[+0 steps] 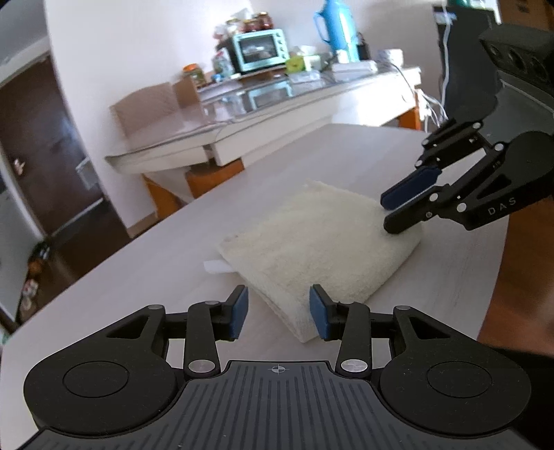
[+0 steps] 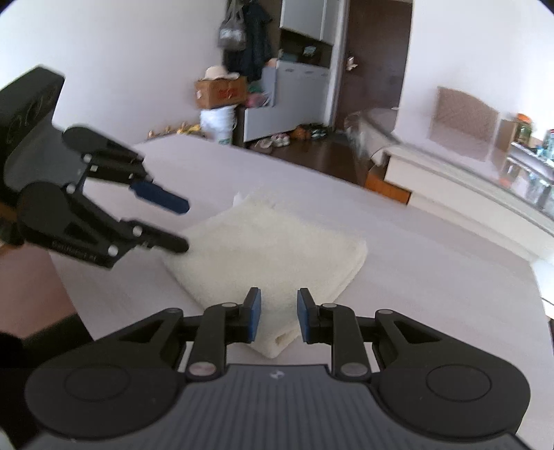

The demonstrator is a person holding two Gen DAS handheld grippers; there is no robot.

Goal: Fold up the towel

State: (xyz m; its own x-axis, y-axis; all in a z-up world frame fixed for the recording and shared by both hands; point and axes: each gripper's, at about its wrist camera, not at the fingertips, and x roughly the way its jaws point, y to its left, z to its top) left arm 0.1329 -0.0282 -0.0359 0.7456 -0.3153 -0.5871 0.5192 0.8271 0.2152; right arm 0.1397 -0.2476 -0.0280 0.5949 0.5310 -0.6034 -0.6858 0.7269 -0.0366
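Note:
A cream towel (image 1: 311, 242) lies folded into a thick square on the pale table (image 1: 138, 277). In the left wrist view my left gripper (image 1: 278, 311) is open, with the towel's near corner between its blue pads and a gap on the left side. My right gripper (image 1: 386, 214) hovers at the towel's far right corner. In the right wrist view the towel (image 2: 270, 249) lies flat. My right gripper (image 2: 278, 315) stands slightly open over a near corner. My left gripper (image 2: 186, 226) is open at the towel's left corner.
A small white tag (image 1: 216, 267) pokes out beside the towel. Behind the table stands a glass-topped side table (image 1: 277, 114) with a teal toaster oven (image 1: 261, 50) and a blue thermos (image 1: 337, 29). A cardboard box (image 2: 221, 91) and a cabinet (image 2: 294, 100) stand across the room.

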